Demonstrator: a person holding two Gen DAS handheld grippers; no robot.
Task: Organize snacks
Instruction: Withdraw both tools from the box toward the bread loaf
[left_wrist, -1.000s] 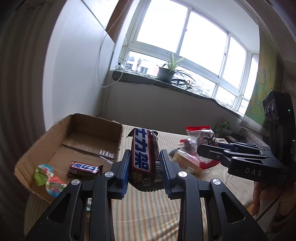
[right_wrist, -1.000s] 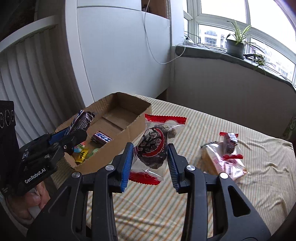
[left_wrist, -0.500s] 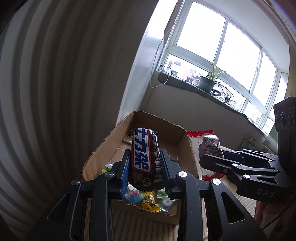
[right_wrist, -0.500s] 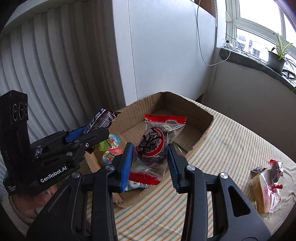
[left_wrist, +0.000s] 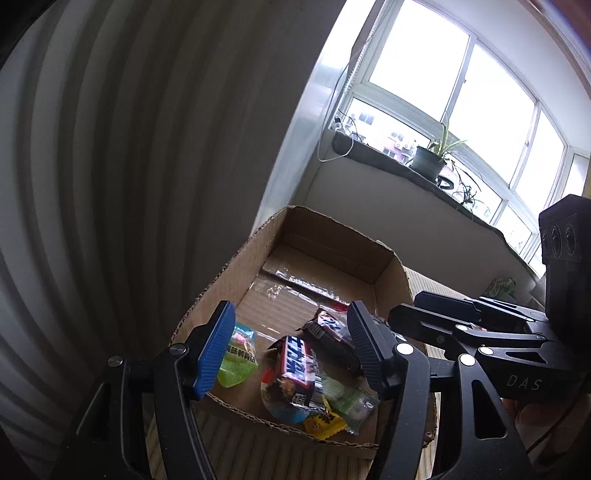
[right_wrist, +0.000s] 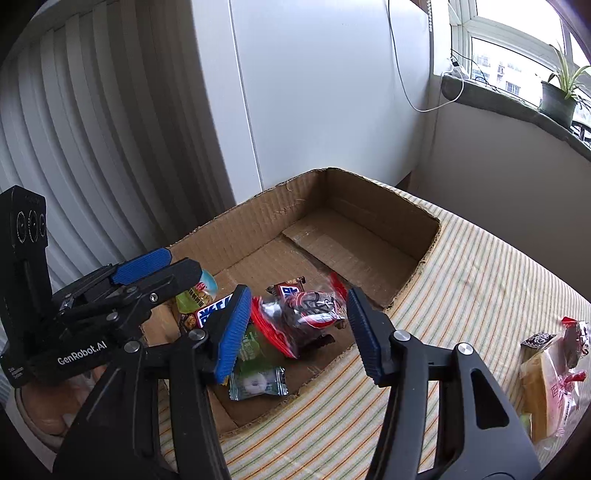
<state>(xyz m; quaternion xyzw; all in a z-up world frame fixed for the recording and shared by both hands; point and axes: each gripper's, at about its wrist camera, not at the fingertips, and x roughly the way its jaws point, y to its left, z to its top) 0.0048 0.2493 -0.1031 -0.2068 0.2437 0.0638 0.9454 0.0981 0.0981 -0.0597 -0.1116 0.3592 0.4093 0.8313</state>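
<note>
Right under both tools: snacks sit in the cardboard box (right_wrist: 373, 236).
L gripper (left_wrist: 291, 350) & R gripper (right_wrist: 295, 328) both spread wide, holding nothing. Choc bar (left_wrist: 297, 369) + red-edged bag (right_wrist: 303, 314) lie inside w/ other candy, bc that's where they go.

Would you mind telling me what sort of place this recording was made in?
Most likely a room in a home, perhaps a bedroom or enclosed balcony. A wide window has a potted plant on its sill, a striped cloth covers the surface, and a cardboard box of snacks sits on it.
</note>
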